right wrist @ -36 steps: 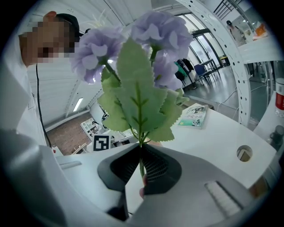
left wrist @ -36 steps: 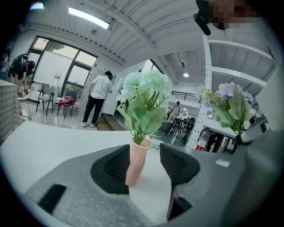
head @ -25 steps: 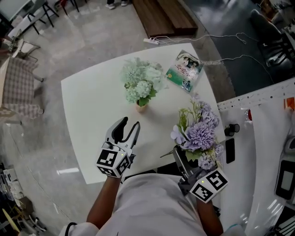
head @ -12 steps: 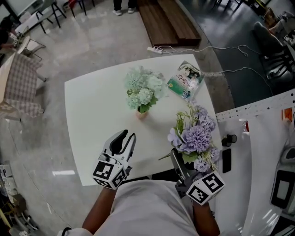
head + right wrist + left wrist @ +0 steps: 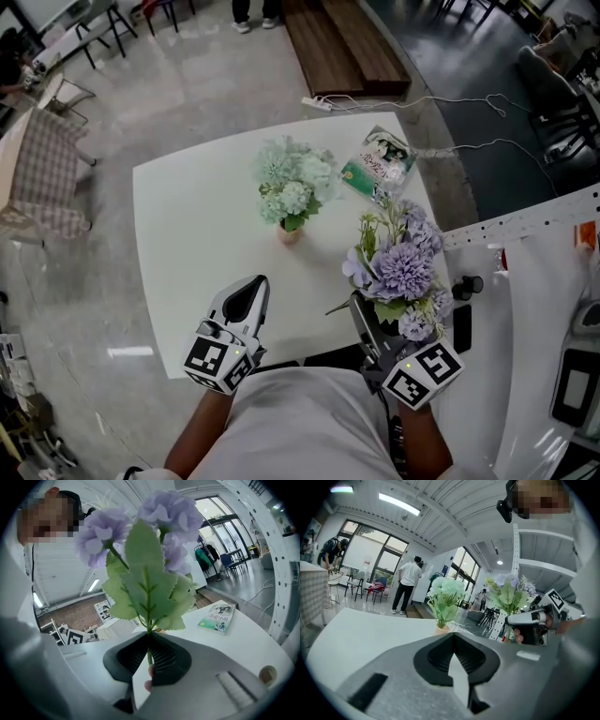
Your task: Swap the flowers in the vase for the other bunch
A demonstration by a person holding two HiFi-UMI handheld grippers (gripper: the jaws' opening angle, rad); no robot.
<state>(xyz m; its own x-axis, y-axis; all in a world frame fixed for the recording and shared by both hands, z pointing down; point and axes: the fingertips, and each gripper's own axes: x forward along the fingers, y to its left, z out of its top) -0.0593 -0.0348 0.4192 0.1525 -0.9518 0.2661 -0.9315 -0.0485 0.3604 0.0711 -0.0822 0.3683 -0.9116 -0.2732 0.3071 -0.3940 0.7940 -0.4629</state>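
at the bench [image 5: 187, 234] near edge, right gripper [image 5: 366, 319] pinches the purple bunch [image 5: 401, 272] low down, probably light and floppy; left gripper [image 5: 253, 292] has just closed on nothing.

A white table [image 5: 187, 234] with rounded corners fills the middle of the head view, on a glossy grey floor [image 5: 141, 94]. Above the table's centre stands a small vase [image 5: 289, 232] of green flowers [image 5: 292, 178]. A book [image 5: 378, 161] lies flat at its upper right corner.
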